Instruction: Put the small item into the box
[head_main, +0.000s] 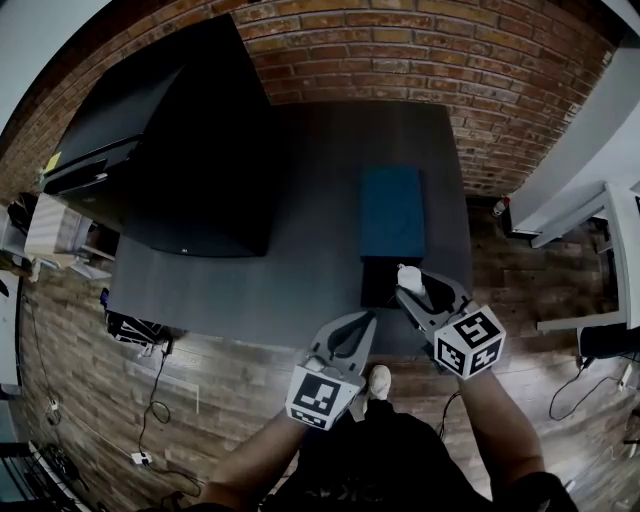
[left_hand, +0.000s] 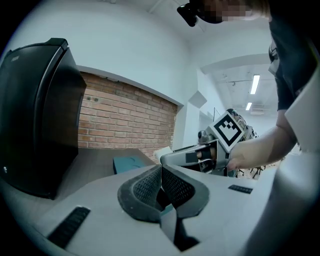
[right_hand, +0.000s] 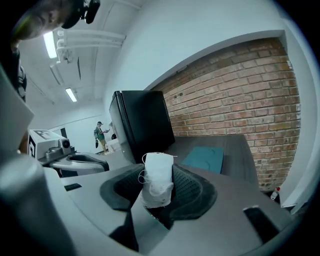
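The small item (head_main: 410, 278) is a white pouch wrapped with thin cord, and my right gripper (head_main: 408, 292) is shut on it. In the right gripper view the item (right_hand: 157, 181) stands upright between the jaws of the right gripper (right_hand: 159, 172). It hangs at the near right edge of a dark box (head_main: 378, 284), which lies just in front of a blue lid (head_main: 390, 210) on the grey table (head_main: 300, 260). My left gripper (head_main: 366, 318) is shut and holds nothing, just left of the box at the table's near edge. In its own view the left gripper (left_hand: 161, 169) has its jaws pressed together.
A large black case (head_main: 170, 160) fills the table's left half, seen also as a black case (right_hand: 142, 125) in the right gripper view. A brick wall (head_main: 420, 50) lies behind the table. Cables (head_main: 150, 410) run over the wooden floor, and white furniture (head_main: 600, 230) is at the right.
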